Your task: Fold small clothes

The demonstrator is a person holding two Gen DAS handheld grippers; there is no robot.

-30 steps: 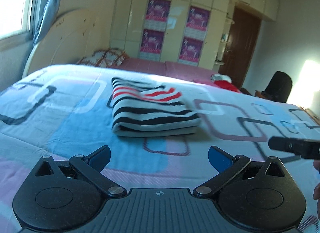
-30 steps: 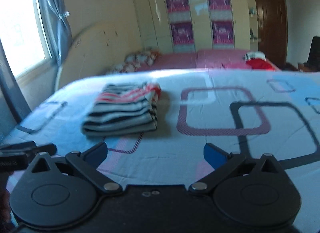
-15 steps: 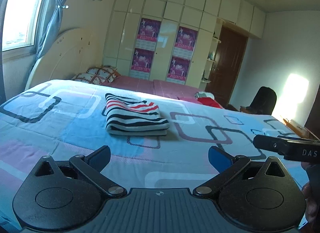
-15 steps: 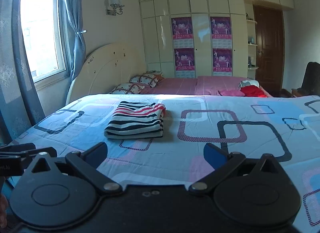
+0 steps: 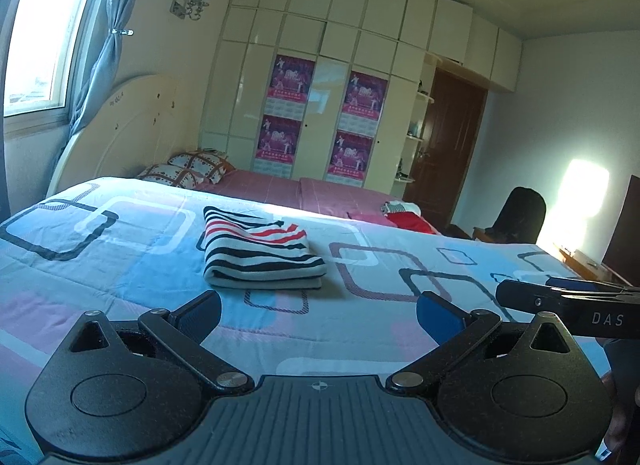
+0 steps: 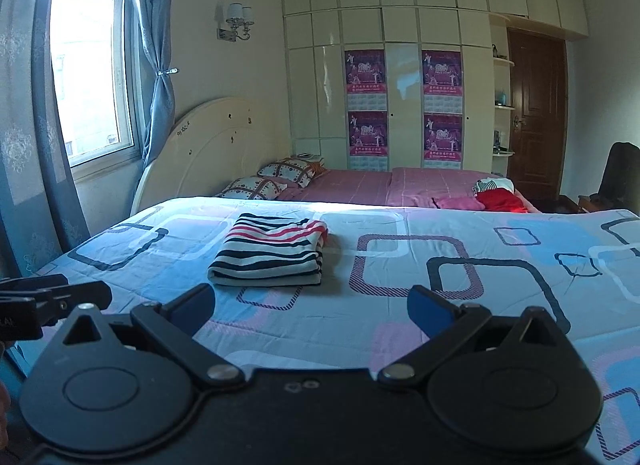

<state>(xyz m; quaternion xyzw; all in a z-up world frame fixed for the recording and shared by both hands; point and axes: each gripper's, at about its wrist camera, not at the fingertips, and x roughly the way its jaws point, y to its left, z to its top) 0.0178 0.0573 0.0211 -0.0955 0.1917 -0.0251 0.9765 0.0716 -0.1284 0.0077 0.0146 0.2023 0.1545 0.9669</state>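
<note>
Blue, pink and white bedding covered the bed (image 5: 120,265) that filled most of both views, a quilt printed with rounded rectangles, and behind it stood a cream wardrobe wall (image 6: 404,97) carrying four purple posters. A second bed surface in pink lay further back, with a small heap of red and pink clothes (image 6: 494,199) at its far end. On the patterned quilt, left of centre and well apart from both tools, sat the striped garment (image 5: 260,253), folded into a flat, squarish bundle of black, white and red bands. Its folded thick edge faced the cameras, its stripes ran roughly side to side, and its slightly longer axis ran away toward the headboard (image 6: 208,153). The left gripper (image 5: 318,315) was spread wide with nothing between its blue pads (image 5: 198,315), hovering above the quilt short of the garment and touching nothing. The right gripper (image 6: 310,309) was equally wide apart and empty, also held clear of the cloth; its black body showed at the right edge of the left wrist view.
</note>
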